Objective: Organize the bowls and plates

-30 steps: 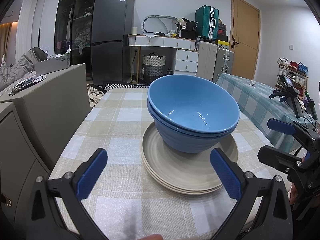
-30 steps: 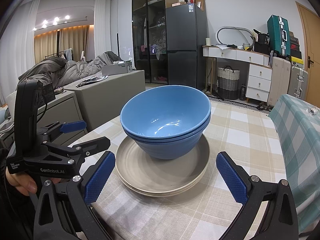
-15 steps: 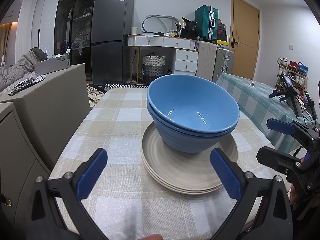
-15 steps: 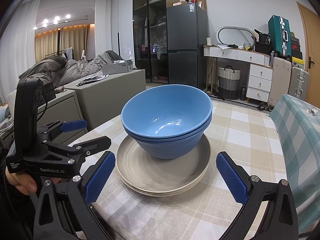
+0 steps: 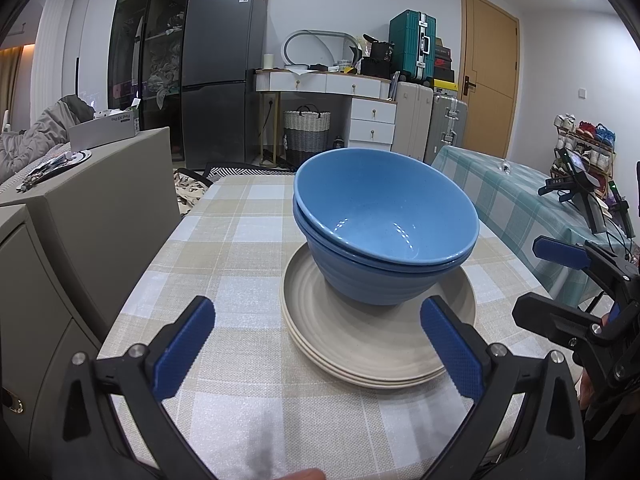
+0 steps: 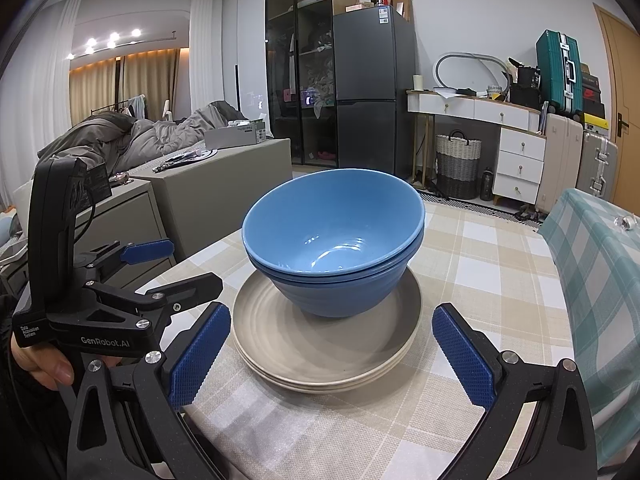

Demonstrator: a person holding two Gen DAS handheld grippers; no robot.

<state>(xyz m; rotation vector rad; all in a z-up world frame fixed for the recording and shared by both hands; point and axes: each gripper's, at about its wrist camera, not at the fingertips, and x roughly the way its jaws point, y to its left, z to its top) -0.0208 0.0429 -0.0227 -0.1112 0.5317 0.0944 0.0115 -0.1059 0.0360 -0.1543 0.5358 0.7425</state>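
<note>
Left wrist view: two blue bowls point(image 5: 386, 236) sit nested, the upper one leaning a little so its rim stands higher on the far side. Their outer wall is ribbed and the inside is glossy with small light spots. They rest on a stack of beige plates point(image 5: 372, 344), toward the stack's far side, leaving a broad bare crescent of plate on the near side. The stack stands on the counter point(image 5: 240, 240), which wears a beige and white checked cloth. The left gripper point(image 5: 316, 344) is spread wide and holds nothing; its blue pads point(image 5: 182, 346) hang above the cloth short of the bowls, the right pad over the near rim of the plates. Open cloth lies to the left of the plates up to the counter's left edge, where a grey cabinet point(image 5: 88, 208) stands close. The right gripper point(image 5: 560, 280) shows at the right border, just beside the plates.

Right wrist view: the bowls point(image 6: 334, 240) and plates point(image 6: 326, 344) lie central, bowls again set back on the stack. The right gripper point(image 6: 332, 354) is wide apart and empty, its pads flanking the near rim of the plates without touching. The left gripper point(image 6: 168, 268) sits at the left, wide too, near the counter's edge. Free checked cloth point(image 6: 480, 280) runs right of the plates to a teal checked cover point(image 6: 596, 264).
</note>
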